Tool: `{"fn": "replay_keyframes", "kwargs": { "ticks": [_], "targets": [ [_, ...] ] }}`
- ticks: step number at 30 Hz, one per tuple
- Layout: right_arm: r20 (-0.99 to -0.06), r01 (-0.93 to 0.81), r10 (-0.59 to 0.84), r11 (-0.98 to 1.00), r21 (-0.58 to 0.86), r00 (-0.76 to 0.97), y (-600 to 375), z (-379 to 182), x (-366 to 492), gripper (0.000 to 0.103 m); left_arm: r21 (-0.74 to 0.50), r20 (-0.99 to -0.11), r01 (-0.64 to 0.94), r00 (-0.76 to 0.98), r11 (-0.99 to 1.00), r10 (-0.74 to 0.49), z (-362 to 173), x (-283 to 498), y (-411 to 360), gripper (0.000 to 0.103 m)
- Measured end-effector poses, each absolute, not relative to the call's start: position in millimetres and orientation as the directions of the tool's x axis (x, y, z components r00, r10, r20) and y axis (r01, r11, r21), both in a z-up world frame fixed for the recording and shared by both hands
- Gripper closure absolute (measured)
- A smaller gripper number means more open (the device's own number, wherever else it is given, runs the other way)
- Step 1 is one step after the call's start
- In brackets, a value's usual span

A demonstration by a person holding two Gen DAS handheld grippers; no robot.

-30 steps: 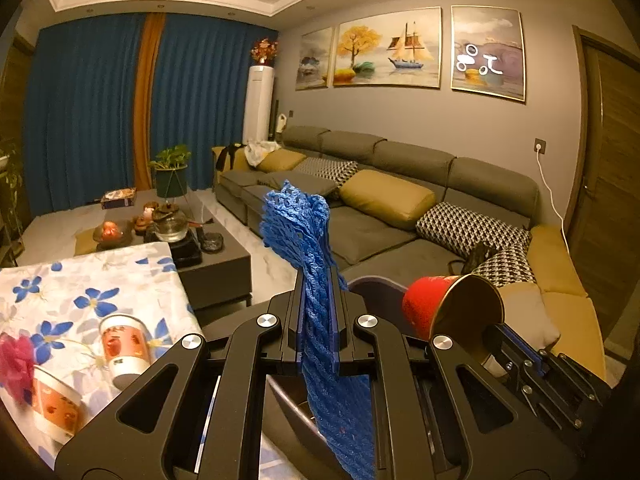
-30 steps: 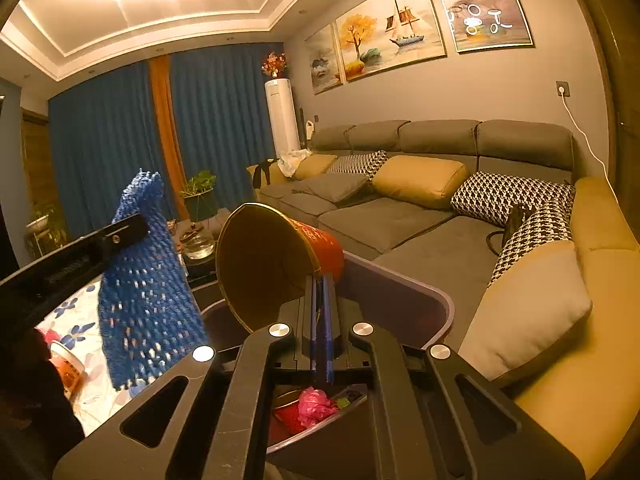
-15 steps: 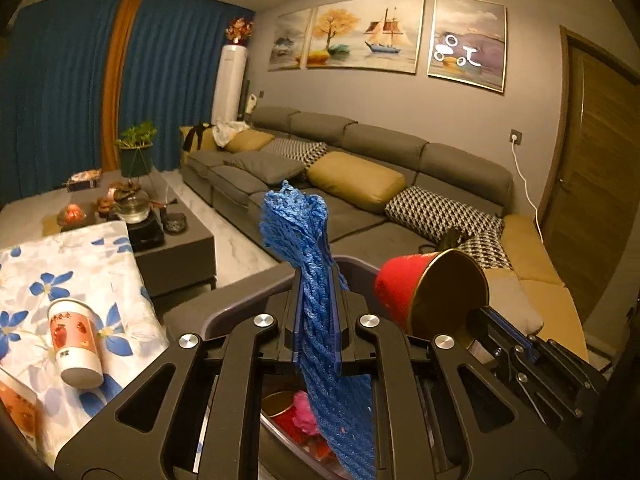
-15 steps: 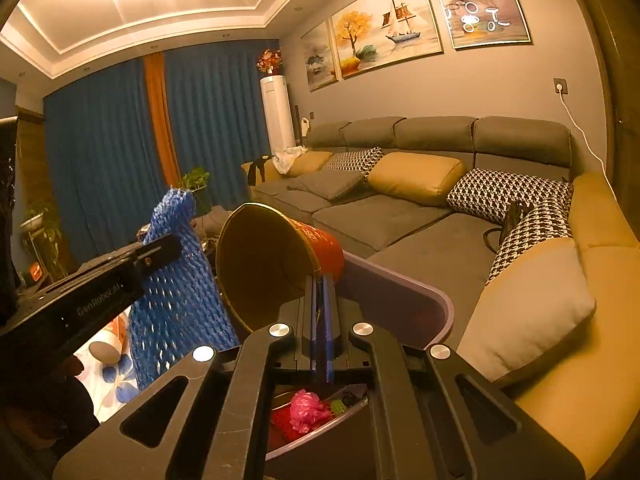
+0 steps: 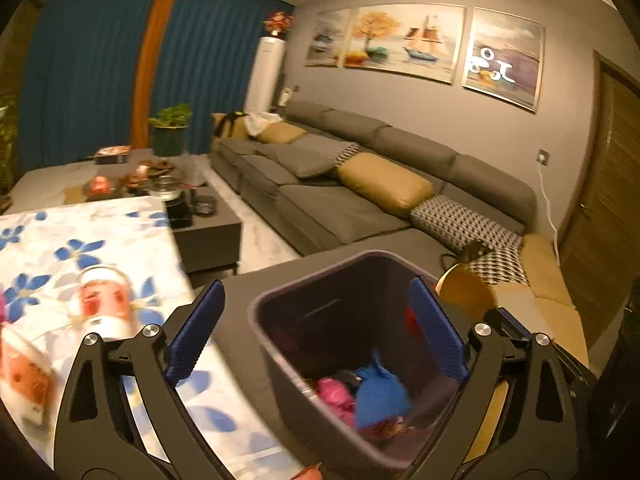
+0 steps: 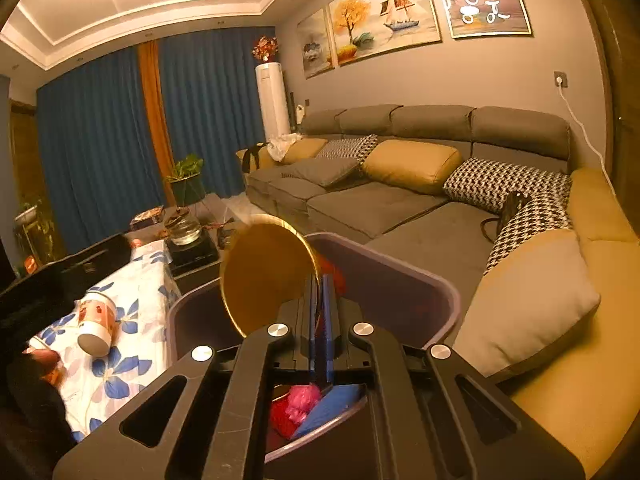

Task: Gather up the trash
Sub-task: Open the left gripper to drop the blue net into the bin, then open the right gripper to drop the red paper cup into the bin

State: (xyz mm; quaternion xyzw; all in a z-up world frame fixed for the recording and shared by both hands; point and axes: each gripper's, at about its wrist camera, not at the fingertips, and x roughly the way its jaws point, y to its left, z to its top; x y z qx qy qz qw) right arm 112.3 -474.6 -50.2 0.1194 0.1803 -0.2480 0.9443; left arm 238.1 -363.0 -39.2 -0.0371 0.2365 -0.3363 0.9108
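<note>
Left gripper (image 5: 316, 332): jaws spread wide, having just been opening, nothing between the blue pads (image 5: 196, 332). It hangs over the open mouth of the grey trash bin (image 5: 280, 344). Blue foam net (image 5: 380, 394) lies loose inside the bin, against pink crumpled waste (image 5: 334, 394), touching neither pad.

Right gripper (image 6: 319, 300): jaws closed on the rim of a red paper cup with gold lining (image 6: 268, 276). The cup is held tilted, mouth toward the camera, above the near edge of the bin. Grip appears firm at the cup wall.

Bench (image 5: 100, 248), covered with a white cloth printed with blue flowers, stands just left of the bin. A printed paper cup (image 6: 96, 320) lies on its side there; a second one (image 5: 24, 376) sits at the left edge, blurred. Grey sofa (image 6: 400, 200) with cushions behind.
</note>
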Motion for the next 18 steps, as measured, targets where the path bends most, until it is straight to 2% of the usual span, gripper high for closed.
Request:
{"fn": "replay_keyframes", "kwargs": {
  "ticks": [1,2,4,7,11,18],
  "targets": [
    [-0.402,0.513,-0.428,0.848,0.132,0.810,-474.5,-50.4,113.2,0.087,-0.224,-0.406,0.583,0.673,0.781,-0.618,-38.4,237.4,-357.4,0.010],
    [-0.399,0.516,-0.432,0.847,0.128,0.809,-473.5,-50.5,113.7,0.071,-0.220,-0.406,0.559,0.692,0.799,-0.597,-37.8,235.9,-347.8,0.010],
    [-0.389,0.520,-0.438,0.844,0.132,0.810,-472.6,-50.0,111.9,0.054,-0.204,-0.402,0.523,0.726,0.828,-0.558,-38.2,232.2,-329.8,0.009],
    [-0.375,0.524,-0.449,0.842,0.125,0.811,-466.2,-47.5,107.9,0.052,-0.153,-0.402,0.465,0.777,0.872,-0.484,-39.2,227.0,-302.2,0.009],
    [-0.351,0.506,-0.436,0.852,0.134,0.829,-451.2,-44.0,95.3,0.036,-0.092,-0.394,0.377,0.836,0.922,-0.382,-41.0,220.3,-263.1,0.009],
    [-0.355,0.425,-0.361,0.897,0.121,0.862,-407.3,-44.3,98.0,0.021,-0.099,-0.434,0.214,0.870,0.972,-0.236,-50.0,213.9,-179.2,0.009]
  ]
}}
